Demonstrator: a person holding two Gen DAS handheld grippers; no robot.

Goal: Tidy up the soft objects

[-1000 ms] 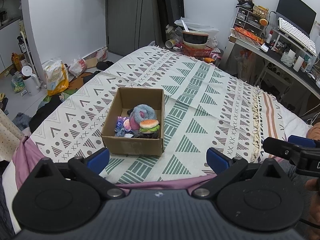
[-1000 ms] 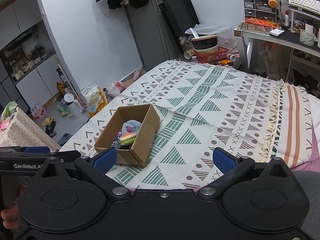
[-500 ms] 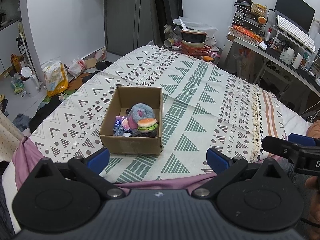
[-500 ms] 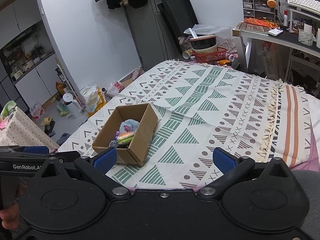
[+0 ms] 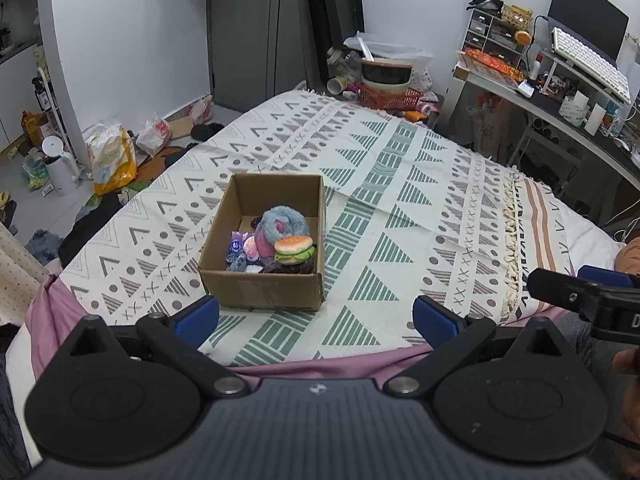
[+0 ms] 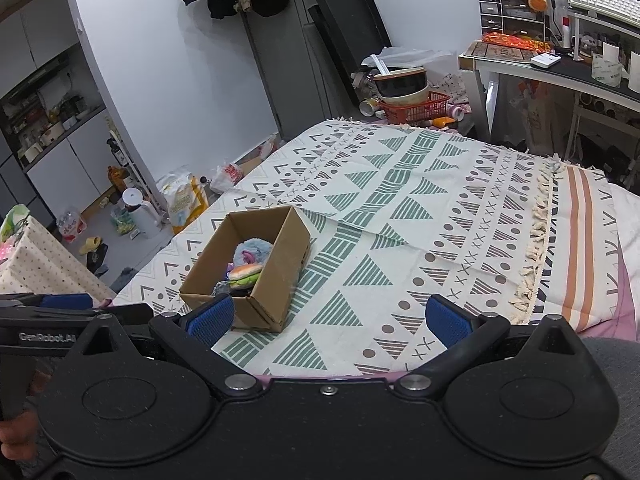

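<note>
Both tools are held back at the near edge of the bed, well apart from the work. The left gripper (image 5: pixel 316 318) has its blue pads spread wide with nothing between them; the right gripper (image 6: pixel 329 318) is likewise spread and empty.

The cardboard box (image 5: pixel 262 290) stands upright and open-topped on the patterned blanket (image 5: pixel 400 208), toward the left side of the bed. Inside it lie a fluffy blue and pink plush (image 5: pixel 282 224), a burger toy (image 5: pixel 294 249) resting against the plush at the near right, and several smaller blue and purple items (image 5: pixel 237 246) at the left, too small to identify. The blanket around the box shows no loose soft things in either view.

Judgement: the soft things appear gathered in the box, so the task is either at its close or at a start in which they are to be taken out and sorted; the views do not settle which. If more handling is due, the next move calls for one gripper to travel forward over the box rim and descend from above, with its pads kept spread until they straddle the burger toy, the topmost and most exposed piece.
</note>
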